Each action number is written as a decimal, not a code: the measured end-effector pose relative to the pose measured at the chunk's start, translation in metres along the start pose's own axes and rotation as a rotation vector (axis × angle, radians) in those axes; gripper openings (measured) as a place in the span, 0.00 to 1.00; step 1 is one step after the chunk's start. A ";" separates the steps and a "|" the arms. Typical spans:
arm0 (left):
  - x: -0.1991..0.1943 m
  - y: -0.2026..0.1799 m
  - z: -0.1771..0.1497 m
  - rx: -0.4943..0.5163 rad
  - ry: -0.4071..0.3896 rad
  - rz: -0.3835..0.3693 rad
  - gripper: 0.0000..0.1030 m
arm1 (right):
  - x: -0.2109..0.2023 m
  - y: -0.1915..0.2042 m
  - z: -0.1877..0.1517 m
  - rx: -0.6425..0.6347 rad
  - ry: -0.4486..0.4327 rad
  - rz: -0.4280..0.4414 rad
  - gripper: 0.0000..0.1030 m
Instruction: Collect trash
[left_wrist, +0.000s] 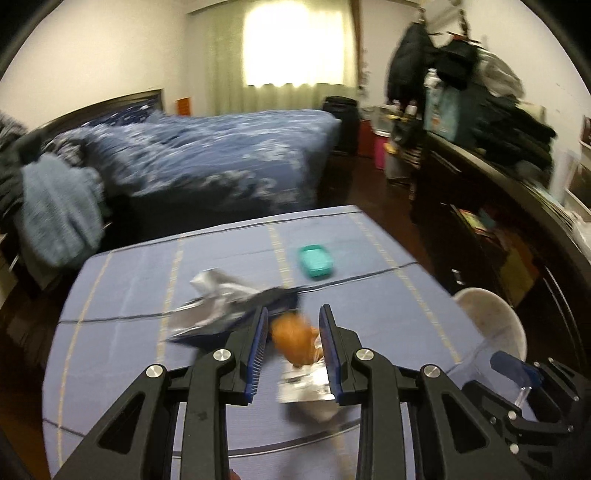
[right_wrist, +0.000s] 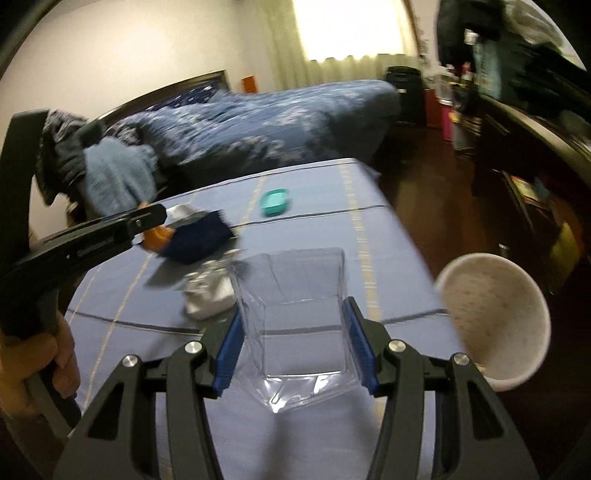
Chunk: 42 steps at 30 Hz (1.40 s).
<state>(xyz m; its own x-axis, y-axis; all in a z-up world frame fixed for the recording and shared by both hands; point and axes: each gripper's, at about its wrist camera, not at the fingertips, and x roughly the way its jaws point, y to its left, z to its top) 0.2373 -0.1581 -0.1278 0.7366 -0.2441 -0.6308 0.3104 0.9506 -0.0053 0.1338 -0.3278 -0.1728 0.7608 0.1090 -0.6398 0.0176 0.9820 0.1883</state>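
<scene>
My left gripper (left_wrist: 293, 328) has its jaws around an orange piece of trash (left_wrist: 293, 338); it seems held above a blue-clothed table (left_wrist: 129, 280), though blur hides the contact. It also shows in the right wrist view (right_wrist: 157, 234). A crumpled silver and dark blue wrapper (left_wrist: 221, 304) lies just left of it. A silver and white wrapper (left_wrist: 308, 387) lies below the jaws. My right gripper (right_wrist: 293, 314) is shut on a clear plastic tray (right_wrist: 299, 314) and holds it above the table.
A white bowl (right_wrist: 495, 317) sits at the table's right edge. A small teal dish (left_wrist: 316, 262) lies farther back. A bed with a blue quilt (left_wrist: 207, 155) stands behind the table. Dark shelves with clothes (left_wrist: 509, 147) are at the right.
</scene>
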 end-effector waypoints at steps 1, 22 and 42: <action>0.001 -0.009 0.001 0.013 -0.002 -0.011 0.28 | -0.003 -0.009 -0.001 0.016 -0.005 -0.012 0.52; 0.005 0.017 -0.033 -0.081 0.103 0.069 0.73 | -0.022 -0.076 -0.019 0.129 -0.032 -0.011 0.52; 0.092 0.006 -0.031 -0.125 0.246 0.066 0.61 | -0.007 -0.043 -0.021 0.071 0.006 0.060 0.52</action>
<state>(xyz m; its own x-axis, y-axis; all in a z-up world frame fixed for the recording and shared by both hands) 0.2882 -0.1686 -0.2104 0.5798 -0.1410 -0.8025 0.1788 0.9829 -0.0436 0.1145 -0.3673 -0.1919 0.7581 0.1682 -0.6300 0.0186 0.9602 0.2787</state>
